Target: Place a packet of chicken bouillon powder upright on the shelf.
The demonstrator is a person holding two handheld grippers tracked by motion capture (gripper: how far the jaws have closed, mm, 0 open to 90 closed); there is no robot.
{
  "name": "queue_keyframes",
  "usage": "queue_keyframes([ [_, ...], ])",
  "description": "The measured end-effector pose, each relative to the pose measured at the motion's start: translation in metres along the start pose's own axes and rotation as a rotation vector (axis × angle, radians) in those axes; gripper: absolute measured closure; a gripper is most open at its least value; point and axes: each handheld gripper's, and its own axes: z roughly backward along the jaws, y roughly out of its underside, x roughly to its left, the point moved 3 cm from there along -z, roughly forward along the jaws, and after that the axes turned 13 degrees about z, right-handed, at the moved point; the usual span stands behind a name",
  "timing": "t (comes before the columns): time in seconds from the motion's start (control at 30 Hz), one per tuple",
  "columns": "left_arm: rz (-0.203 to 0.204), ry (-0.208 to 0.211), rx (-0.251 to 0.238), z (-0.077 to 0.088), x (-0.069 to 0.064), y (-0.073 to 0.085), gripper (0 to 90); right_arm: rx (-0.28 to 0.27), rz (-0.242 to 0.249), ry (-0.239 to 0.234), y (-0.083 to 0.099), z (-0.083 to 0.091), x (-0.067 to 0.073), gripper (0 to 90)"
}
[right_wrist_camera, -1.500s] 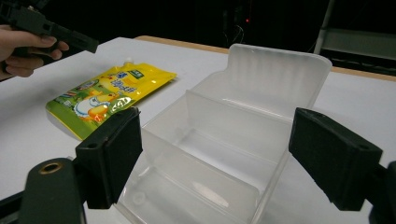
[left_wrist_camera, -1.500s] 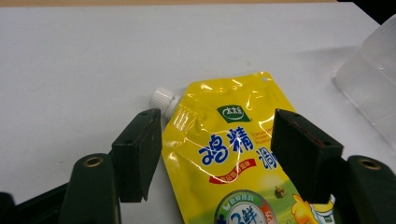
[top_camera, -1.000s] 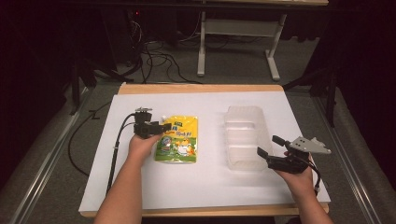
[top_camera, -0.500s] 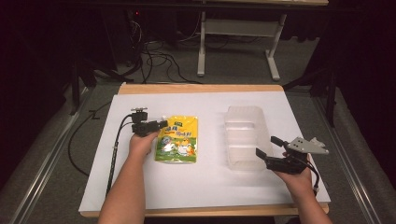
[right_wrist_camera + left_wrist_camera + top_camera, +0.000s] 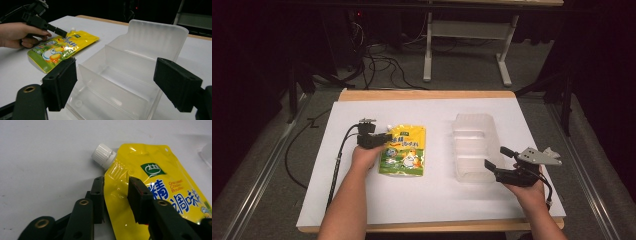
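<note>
A yellow spouted pouch (image 5: 404,150) with a white cap (image 5: 103,155) lies flat on the white table, left of centre. My left gripper (image 5: 384,139) reaches it from the left. Its jaws have just been closing and now straddle the pouch's (image 5: 155,177) upper left edge below the cap. A gap still shows between the pads, so the left gripper (image 5: 116,182) has no firm pinch. My right gripper (image 5: 498,157) is held open at the near end of a clear divided container (image 5: 474,145), with nothing between its jaws (image 5: 116,75). The right gripper view shows the pouch (image 5: 60,50) and the left gripper (image 5: 60,32) farther off.
The clear container (image 5: 157,27) has several compartments. A black cable (image 5: 337,165) trails from the left gripper over the table's left side. Table legs and cables stand on the dark floor beyond the far edge.
The left gripper's jaws have narrowed around the pouch's upper left edge, and the hand has shifted slightly. The right hand and the container have not moved.
</note>
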Motion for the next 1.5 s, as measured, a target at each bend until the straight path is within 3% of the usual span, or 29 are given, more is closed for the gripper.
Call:
queue_keyframes([
  [0.07,-0.027,0.005,0.003,0.000,-0.001,0.002,78.8,0.003,-0.002,-0.001,0.000,0.000,0.000,19.0],
  [0.13,-0.064,0.007,0.002,0.001,-0.005,0.004,85.3,0.006,-0.004,0.000,0.001,0.000,0.000,19.0],
  [0.2,-0.076,0.015,-0.002,0.001,-0.006,0.005,89.0,0.006,-0.004,0.000,0.001,0.000,0.000,19.1],
  [0.37,-0.090,0.027,-0.020,0.006,-0.008,0.007,89.6,0.006,-0.003,0.002,0.001,0.000,0.000,19.2],
  [0.5,-0.115,0.033,-0.075,0.017,-0.013,0.008,89.7,0.009,-0.008,0.003,0.002,0.000,-0.001,19.3],
  [0.67,-0.160,0.060,-0.174,0.043,-0.024,0.009,89.8,0.003,-0.012,0.003,0.001,0.000,-0.001,19.4],
  [0.7,-0.160,0.060,-0.174,0.043,-0.024,0.009,89.8,0.003,-0.012,0.003,0.000,0.000,0.000,19.4],
  [0.73,-0.179,0.070,-0.214,0.055,-0.030,0.011,89.8,-0.002,-0.006,0.002,0.000,0.000,0.000,19.3],
  [0.77,-0.179,0.070,-0.214,0.055,-0.030,0.011,89.8,-0.002,-0.006,0.002,0.000,0.000,0.000,19.3],
  [0.8,-0.199,0.077,-0.248,0.065,-0.035,0.013,89.8,0.000,-0.009,0.001,-0.001,0.000,0.001,19.3],
  [0.9,-0.222,0.086,-0.277,0.075,-0.040,0.017,89.8,-0.011,-0.006,-0.007,-0.002,0.000,0.002,19.1],
  [1.07,-0.270,0.130,-0.358,0.104,-0.051,0.031,89.8,-0.026,0.019,-0.038,-0.011,-0.001,0.015,19.2],
  [1.23,-0.299,0.159,-0.388,0.120,-0.057,0.040,89.9,-0.041,0.031,-0.067,-0.019,-0.005,0.026,20.1],
  [1.5,-0.389,0.199,-0.422,0.145,-0.074,0.058,89.9,-0.064,0.030,-0.112,-0.035,-0.012,0.038,21.5],
])
